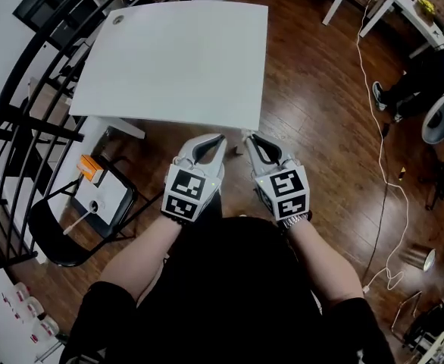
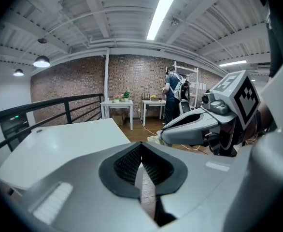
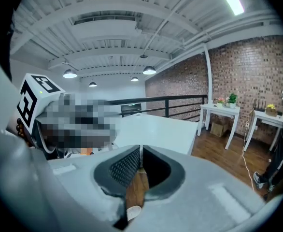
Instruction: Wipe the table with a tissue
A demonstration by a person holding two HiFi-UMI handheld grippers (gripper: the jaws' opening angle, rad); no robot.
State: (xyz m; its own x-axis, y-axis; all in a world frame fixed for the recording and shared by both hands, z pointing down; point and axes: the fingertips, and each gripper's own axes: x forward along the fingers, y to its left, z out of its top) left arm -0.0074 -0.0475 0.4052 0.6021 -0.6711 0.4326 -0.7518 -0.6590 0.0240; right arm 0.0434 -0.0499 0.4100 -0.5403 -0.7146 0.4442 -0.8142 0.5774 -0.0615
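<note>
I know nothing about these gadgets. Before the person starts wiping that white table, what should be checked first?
1. Tissue at hand: not ok; none shows on the table or in either hand-held gripper.
2. Left hand-held gripper free: ok; jaws shut, nothing between.
3. Right hand-held gripper free: ok; jaws shut, nothing between.
4. Both near the table: ok; they hang just off its near edge.
5. Tabletop bare: ok, but for a small round thing at the far left corner.
6. Dirt to wipe: cannot tell.
</note>
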